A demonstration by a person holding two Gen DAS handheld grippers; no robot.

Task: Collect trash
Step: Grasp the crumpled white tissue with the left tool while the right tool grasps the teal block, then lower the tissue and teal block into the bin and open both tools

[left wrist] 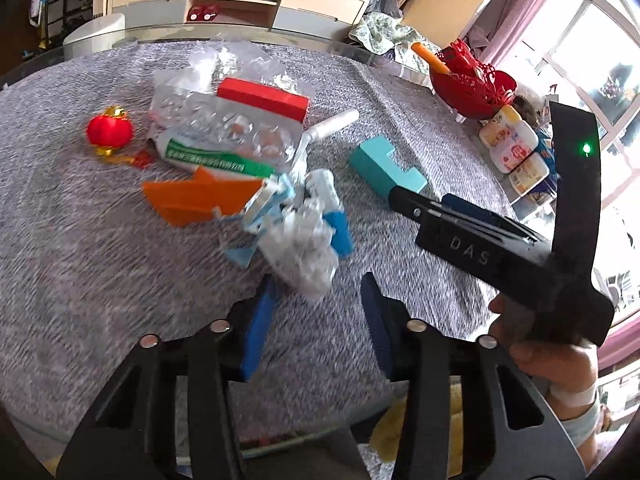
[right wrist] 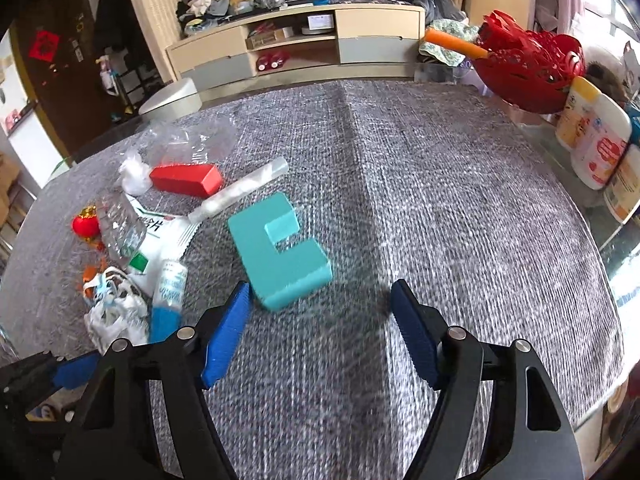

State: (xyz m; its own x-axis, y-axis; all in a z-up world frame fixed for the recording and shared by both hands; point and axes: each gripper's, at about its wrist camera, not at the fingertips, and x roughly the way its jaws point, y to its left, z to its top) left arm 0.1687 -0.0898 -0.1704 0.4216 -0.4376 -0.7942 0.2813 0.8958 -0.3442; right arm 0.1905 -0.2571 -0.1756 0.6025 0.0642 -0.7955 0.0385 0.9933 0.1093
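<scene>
We count one round table under a grey cloth (right wrist: pixel 440 200), and on it three solid blocks: one red block (right wrist: pixel 186 179), one teal block (right wrist: pixel 276 256), one orange block (left wrist: pixel 192 198). We count one red lantern ornament (left wrist: pixel 109 131), one clear blister tray (left wrist: pixel 224 128), one white-and-green packet (left wrist: pixel 212 158), one white tube (right wrist: pixel 244 190), one crumpled white wrapper (left wrist: pixel 298 256) and one clear plastic bag (right wrist: pixel 188 140). At the rim we count one red basket (right wrist: pixel 528 68) and at least three white bottles (right wrist: pixel 596 148). Two grippers appear: the left gripper (left wrist: pixel 316 320) and the right gripper (right wrist: pixel 320 328).
</scene>
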